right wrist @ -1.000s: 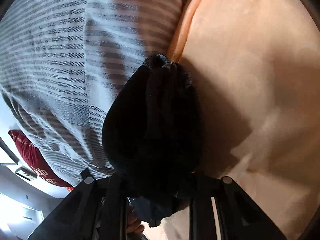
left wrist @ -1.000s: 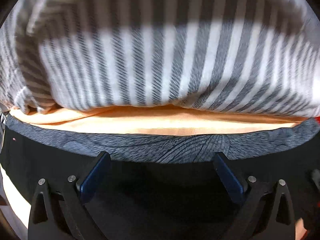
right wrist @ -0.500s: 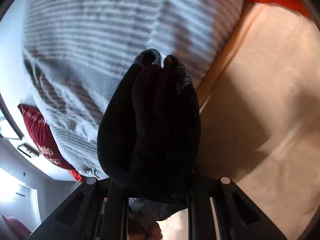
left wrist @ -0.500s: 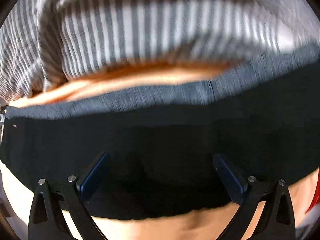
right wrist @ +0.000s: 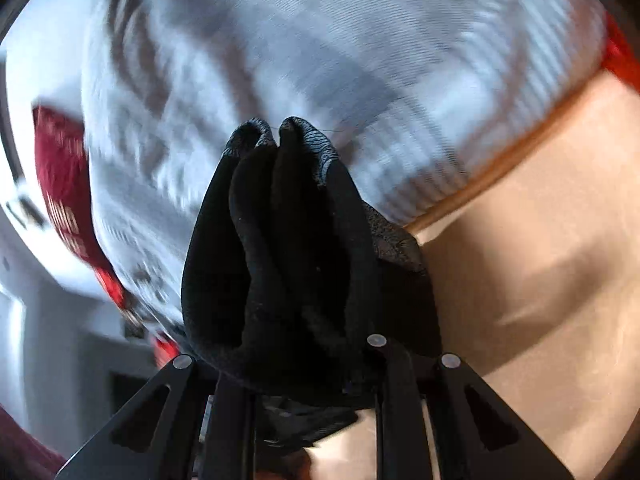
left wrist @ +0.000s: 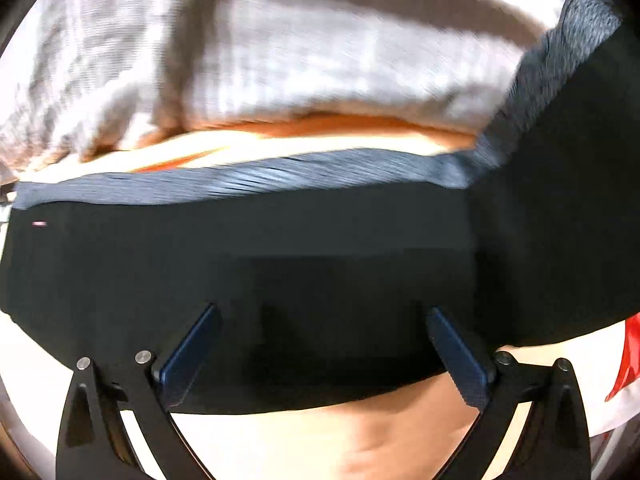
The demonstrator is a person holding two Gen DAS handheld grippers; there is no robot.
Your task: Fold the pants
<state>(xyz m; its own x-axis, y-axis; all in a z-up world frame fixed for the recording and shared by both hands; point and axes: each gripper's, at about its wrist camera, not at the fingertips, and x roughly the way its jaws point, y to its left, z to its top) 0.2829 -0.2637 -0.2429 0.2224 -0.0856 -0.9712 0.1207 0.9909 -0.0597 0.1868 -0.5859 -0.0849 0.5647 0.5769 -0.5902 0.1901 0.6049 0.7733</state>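
Note:
The black pants (left wrist: 320,256) with a grey-blue waistband (left wrist: 248,184) lie across the peach bed sheet (left wrist: 304,444) in the left wrist view. My left gripper (left wrist: 320,344) is open, with its blue pads (left wrist: 192,356) wide apart over the black cloth and nothing between them. In the right wrist view my right gripper (right wrist: 308,356) is shut on a bunched fold of the pants (right wrist: 288,248), which stands up between the fingers and hides their tips.
A grey and white striped blanket (left wrist: 304,52) is heaped behind the pants and fills the top of the right wrist view (right wrist: 320,64). A red pillow (right wrist: 64,184) lies at the left. The peach sheet (right wrist: 540,280) spreads to the right.
The left gripper has pulled back from the pants, so more black cloth and the sheet show. The right gripper has lifted and swung with the bunched pants in it.

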